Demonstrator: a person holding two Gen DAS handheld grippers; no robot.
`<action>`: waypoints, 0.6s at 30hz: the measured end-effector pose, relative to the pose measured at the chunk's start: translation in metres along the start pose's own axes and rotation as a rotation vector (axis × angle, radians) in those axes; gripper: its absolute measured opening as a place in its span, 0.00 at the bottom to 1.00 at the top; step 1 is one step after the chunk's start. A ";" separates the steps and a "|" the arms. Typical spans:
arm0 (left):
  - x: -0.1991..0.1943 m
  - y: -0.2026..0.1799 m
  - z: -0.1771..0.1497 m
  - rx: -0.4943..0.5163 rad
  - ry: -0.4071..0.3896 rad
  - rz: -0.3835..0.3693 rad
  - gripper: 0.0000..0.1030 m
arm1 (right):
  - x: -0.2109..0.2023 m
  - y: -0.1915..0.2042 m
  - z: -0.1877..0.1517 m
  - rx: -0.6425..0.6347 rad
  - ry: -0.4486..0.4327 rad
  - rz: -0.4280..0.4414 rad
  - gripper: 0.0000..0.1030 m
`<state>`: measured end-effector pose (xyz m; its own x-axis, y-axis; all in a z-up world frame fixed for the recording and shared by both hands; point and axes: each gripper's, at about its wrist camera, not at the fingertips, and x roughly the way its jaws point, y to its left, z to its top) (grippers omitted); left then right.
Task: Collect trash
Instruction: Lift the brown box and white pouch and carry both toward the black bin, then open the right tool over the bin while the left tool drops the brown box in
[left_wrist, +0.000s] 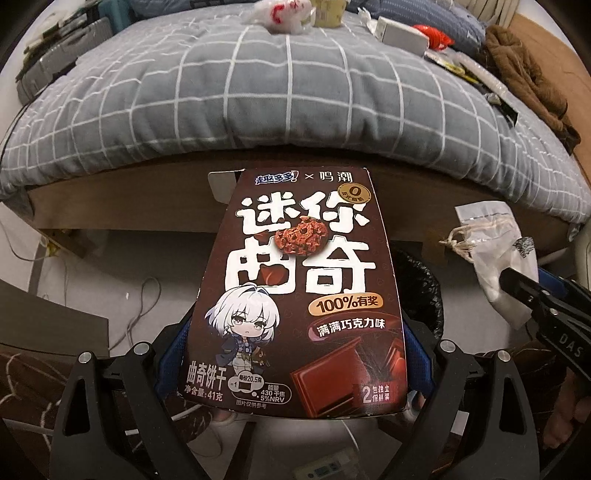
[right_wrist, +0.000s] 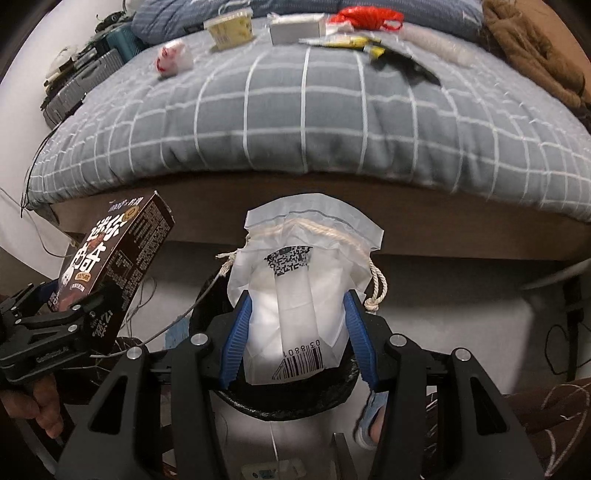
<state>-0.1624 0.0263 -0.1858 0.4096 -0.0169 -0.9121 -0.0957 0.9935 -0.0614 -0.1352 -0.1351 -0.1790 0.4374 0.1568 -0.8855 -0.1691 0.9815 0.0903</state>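
My left gripper (left_wrist: 291, 354) is shut on a brown cookie box (left_wrist: 299, 288), held upright in front of the bed; the box also shows in the right wrist view (right_wrist: 110, 258). My right gripper (right_wrist: 299, 332) is shut on a white plastic drawstring bag (right_wrist: 303, 280) with a barcode, held above a bin lined with a black bag (right_wrist: 288, 398). In the left wrist view the white bag (left_wrist: 495, 254) hangs at the right and the bin (left_wrist: 424, 291) sits behind the box.
A bed with a grey checked quilt (left_wrist: 258, 103) fills the background. On it lie a white-red plastic bag (right_wrist: 171, 59), a yellow tub (right_wrist: 231, 29), a white box (right_wrist: 295, 27), a red bag (right_wrist: 365, 16), wrappers (right_wrist: 362, 44) and brown clothing (left_wrist: 524, 74). Cables (left_wrist: 140, 310) trail on the floor.
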 end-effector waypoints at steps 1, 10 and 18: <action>0.003 0.000 0.001 0.003 0.004 -0.001 0.87 | 0.006 0.001 0.000 -0.001 0.012 0.000 0.47; 0.032 0.007 0.008 0.006 0.046 0.000 0.87 | 0.046 0.011 0.002 -0.005 0.082 0.009 0.47; 0.045 0.023 0.005 -0.022 0.068 0.015 0.87 | 0.073 0.026 -0.001 -0.013 0.136 0.029 0.47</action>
<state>-0.1417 0.0486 -0.2259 0.3452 -0.0101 -0.9385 -0.1214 0.9911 -0.0553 -0.1083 -0.0983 -0.2417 0.3090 0.1678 -0.9361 -0.1922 0.9750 0.1114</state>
